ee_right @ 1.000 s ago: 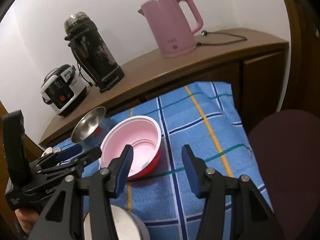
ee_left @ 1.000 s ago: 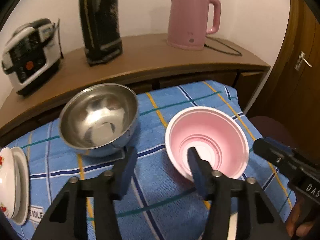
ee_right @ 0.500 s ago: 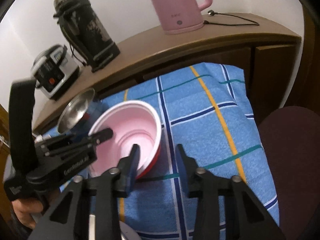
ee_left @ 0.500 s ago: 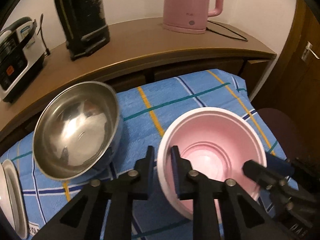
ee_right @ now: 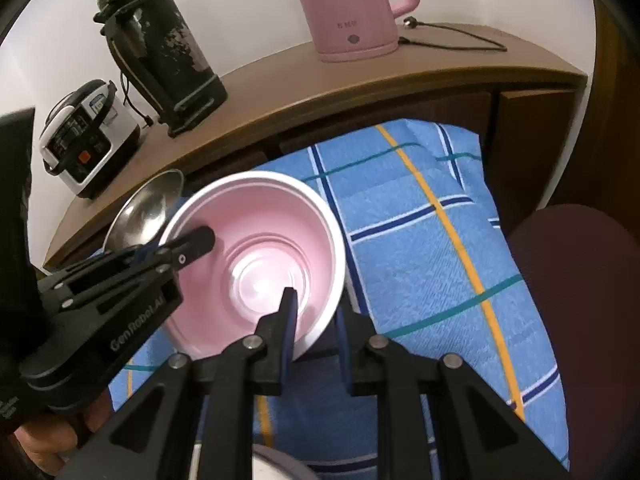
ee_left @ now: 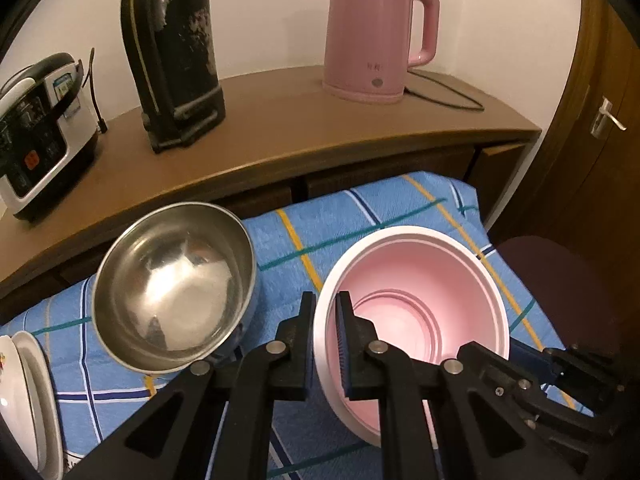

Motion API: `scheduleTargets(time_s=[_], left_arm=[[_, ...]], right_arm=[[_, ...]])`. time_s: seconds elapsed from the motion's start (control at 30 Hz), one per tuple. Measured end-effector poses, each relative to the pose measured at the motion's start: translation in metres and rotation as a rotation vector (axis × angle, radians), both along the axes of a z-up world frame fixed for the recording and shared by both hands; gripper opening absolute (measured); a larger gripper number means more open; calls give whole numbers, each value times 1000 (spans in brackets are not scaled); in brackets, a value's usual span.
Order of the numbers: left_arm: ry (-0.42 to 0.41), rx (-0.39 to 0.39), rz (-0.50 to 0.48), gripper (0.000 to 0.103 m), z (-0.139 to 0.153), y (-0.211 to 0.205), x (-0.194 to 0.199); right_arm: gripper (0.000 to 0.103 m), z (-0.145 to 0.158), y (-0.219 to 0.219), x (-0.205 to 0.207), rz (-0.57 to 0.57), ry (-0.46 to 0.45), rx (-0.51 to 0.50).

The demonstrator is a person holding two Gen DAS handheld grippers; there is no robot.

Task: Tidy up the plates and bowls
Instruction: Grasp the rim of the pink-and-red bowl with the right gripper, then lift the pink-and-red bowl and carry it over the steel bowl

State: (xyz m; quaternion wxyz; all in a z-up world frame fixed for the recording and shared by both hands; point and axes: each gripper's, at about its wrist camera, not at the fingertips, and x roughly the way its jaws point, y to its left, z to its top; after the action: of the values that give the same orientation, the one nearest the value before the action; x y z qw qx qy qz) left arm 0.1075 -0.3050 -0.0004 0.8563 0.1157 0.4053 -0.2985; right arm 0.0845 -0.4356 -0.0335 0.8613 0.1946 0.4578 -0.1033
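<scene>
A pink bowl (ee_left: 416,300) with a white rim is held between both grippers above the blue checked cloth (ee_left: 360,216). My left gripper (ee_left: 326,312) is shut on its left rim, one finger inside and one outside. My right gripper (ee_right: 316,312) is shut on the bowl's (ee_right: 256,256) near right rim the same way. A steel bowl (ee_left: 176,292) stands to the left on the cloth; it also shows in the right wrist view (ee_right: 144,212). White plates (ee_left: 24,396) stand at the far left edge.
A wooden counter (ee_left: 280,128) behind carries a pink kettle (ee_left: 372,36), a black flask (ee_left: 172,52) and a rice cooker (ee_left: 36,128). A dark chair seat (ee_right: 576,288) is to the right. A white dish rim (ee_right: 272,464) shows below my right gripper.
Both grippers have closed on the pink bowl's rim, left then right. The bowl has been lifted and tilted slightly off the cloth.
</scene>
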Motion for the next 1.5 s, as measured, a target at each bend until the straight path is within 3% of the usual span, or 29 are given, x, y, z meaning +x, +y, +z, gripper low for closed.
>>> scheduleTargets(time_s=[0.63,1.03,1.5], left_arm=[[15,-68,29,11,22,37,-5],[-10,-53,49,13,15,76,-11],[-17,-94,126,14,24,112,6]], right_arm=[[18,45,34,-3,10,-66,-51],[18,40,73,-14,29,-74,-44],[18,45,107,8,68,-80,-47]])
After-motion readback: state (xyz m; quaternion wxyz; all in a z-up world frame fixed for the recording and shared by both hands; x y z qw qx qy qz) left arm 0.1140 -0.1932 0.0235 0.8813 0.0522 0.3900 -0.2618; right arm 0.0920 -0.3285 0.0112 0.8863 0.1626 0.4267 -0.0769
